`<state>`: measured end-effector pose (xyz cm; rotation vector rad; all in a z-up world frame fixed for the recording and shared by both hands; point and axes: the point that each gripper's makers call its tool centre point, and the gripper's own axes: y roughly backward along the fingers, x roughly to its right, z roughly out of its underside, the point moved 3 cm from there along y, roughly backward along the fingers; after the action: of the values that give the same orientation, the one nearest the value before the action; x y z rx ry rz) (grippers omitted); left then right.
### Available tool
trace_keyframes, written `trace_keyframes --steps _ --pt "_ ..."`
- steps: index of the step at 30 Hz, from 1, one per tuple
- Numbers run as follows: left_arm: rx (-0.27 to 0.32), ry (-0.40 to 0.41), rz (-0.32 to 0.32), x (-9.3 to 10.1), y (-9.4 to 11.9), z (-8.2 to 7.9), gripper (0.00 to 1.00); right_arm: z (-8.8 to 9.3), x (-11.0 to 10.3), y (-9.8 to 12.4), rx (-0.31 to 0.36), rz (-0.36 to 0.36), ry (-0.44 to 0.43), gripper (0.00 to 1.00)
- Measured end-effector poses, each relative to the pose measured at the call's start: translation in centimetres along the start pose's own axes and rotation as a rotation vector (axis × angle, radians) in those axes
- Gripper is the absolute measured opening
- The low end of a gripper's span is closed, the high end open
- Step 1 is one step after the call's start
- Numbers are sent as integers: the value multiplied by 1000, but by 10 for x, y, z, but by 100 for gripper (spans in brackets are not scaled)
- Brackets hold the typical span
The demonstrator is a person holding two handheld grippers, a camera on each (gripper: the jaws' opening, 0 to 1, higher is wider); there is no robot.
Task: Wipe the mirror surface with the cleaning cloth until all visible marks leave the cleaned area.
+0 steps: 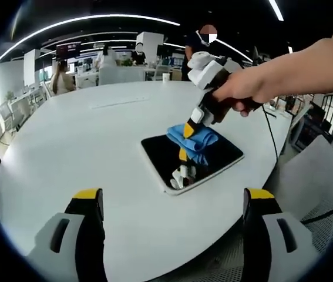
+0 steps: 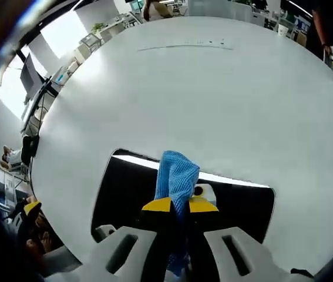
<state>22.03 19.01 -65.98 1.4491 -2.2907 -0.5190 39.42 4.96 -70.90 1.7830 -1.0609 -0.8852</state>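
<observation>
Yellow-tipped jaws of the left gripper [image 1: 172, 205] stand wide apart and empty over the near edge of the white desk [image 1: 84, 135]. Farther in, the right gripper [image 2: 179, 207], jaws clamped together on the blue cleaning cloth [image 2: 177, 173], presses it onto the dark mirror [image 2: 125, 188], which lies flat on the desk. Wiping appears under way; the next move likely calls for sweeping the cloth across the uncovered glass while keeping contact
</observation>
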Motion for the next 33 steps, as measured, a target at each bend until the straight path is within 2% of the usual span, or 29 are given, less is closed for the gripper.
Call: trace_keyframes --steps 4,10,21,33 --pt "1 0 -3 -1 -1 0 99 -6 3 -5 1 2 -2 2" --pt "-2 -4 -1 -2 -2 2 99 -6 5 -6 -5 -8 -2 2" --pt "3 -9 -1 -2 -2 2 98 0 33 -1 -4 33 -3 2" --pt "0 -13 5 1 1 0 96 8 49 11 -14 71 -9 2"
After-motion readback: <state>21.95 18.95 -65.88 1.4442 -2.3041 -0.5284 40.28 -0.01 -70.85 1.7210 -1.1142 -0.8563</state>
